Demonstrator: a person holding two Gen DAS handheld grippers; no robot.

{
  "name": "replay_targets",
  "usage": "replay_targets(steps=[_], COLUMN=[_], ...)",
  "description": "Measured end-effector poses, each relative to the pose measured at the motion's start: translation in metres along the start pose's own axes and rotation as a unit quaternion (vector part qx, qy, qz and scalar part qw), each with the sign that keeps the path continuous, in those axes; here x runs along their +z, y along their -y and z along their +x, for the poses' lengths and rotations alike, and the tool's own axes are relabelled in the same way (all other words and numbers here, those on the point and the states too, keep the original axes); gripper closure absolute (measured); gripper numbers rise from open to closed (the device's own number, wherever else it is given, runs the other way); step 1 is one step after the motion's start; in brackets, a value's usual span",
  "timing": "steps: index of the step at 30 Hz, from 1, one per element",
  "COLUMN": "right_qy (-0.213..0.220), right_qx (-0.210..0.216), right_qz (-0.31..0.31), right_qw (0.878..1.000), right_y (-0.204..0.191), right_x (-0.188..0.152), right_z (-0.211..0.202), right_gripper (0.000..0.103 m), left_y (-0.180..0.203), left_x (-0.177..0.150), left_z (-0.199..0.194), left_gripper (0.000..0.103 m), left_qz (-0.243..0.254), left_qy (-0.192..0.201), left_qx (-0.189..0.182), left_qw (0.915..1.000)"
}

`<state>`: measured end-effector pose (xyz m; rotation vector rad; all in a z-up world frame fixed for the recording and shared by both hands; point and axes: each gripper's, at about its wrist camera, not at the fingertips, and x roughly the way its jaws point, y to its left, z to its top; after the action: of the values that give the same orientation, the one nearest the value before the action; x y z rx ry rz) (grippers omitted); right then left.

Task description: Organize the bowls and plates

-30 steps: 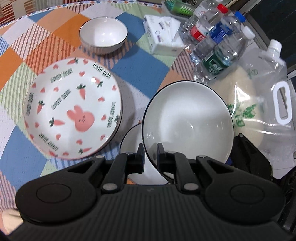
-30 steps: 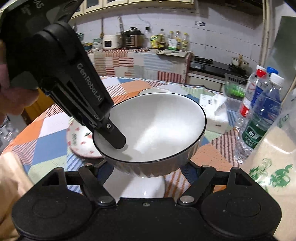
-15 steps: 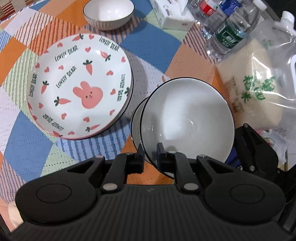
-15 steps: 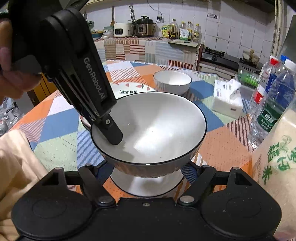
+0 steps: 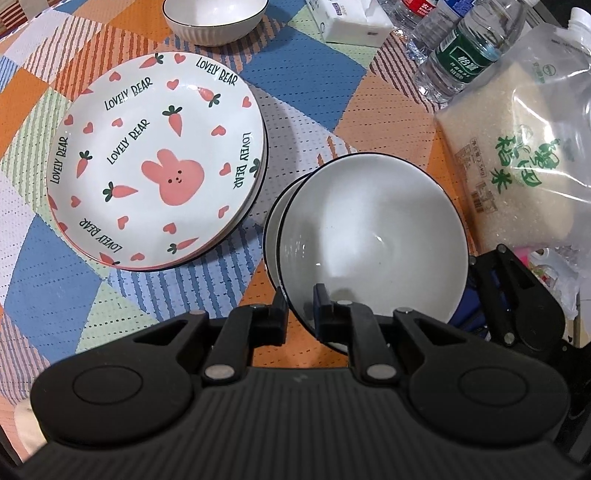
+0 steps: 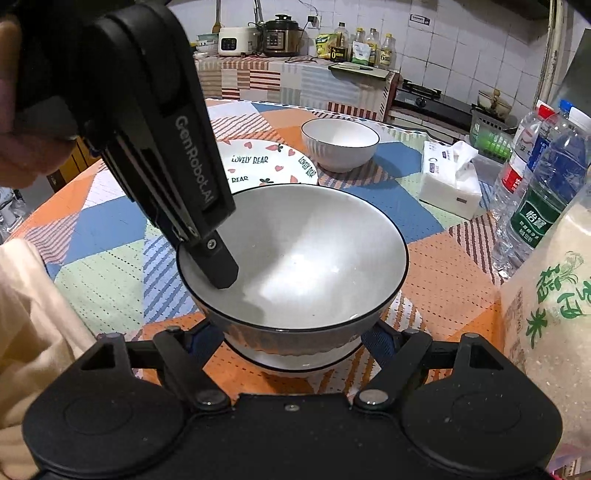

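My left gripper [image 5: 300, 312] is shut on the near rim of a white black-rimmed bowl [image 5: 373, 240], one finger inside and one outside. The bowl sits low over a second white bowl [image 5: 275, 218] on the table, slightly tilted; whether they touch I cannot tell. My right gripper [image 6: 295, 332] is open, its fingers either side of the held bowl [image 6: 295, 251] and the lower bowl [image 6: 291, 360]. A stack of rabbit-and-carrot plates [image 5: 155, 158] lies to the left. A third white bowl [image 5: 216, 16] stands at the far side, also in the right wrist view [image 6: 340, 144].
A bag of rice [image 5: 517, 147] lies right of the bowls. Water bottles [image 5: 465, 51] and a tissue pack [image 5: 351, 22] stand at the far right. The patchwork tablecloth [image 5: 55, 280] covers the table. A kitchen counter [image 6: 295, 74] is behind.
The held bowl has come down over the lower bowl. Both grippers moved lower and closer to the table.
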<state>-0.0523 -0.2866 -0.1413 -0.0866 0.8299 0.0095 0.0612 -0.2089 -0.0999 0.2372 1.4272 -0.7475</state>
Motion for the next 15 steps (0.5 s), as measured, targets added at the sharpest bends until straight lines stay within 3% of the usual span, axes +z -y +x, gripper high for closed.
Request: replay_targets(steps=[6, 15], right_qy=[-0.008, -0.023], right_qx=[-0.006, -0.004], right_qz=[0.010, 0.005], right_qw=[1.000, 1.000], right_y=[0.0001, -0.0018], right_x=[-0.0008, -0.0030], right_z=[-0.0017, 0.0002], right_gripper=[0.018, 0.017], left_y=[0.0041, 0.0007], left_x=[-0.0004, 0.0006], left_z=[0.0033, 0.0092], left_gripper=[0.091, 0.089], left_qz=[0.028, 0.021], left_qy=[0.006, 0.001], left_qx=[0.001, 0.011], left_qw=[0.9996, 0.9997])
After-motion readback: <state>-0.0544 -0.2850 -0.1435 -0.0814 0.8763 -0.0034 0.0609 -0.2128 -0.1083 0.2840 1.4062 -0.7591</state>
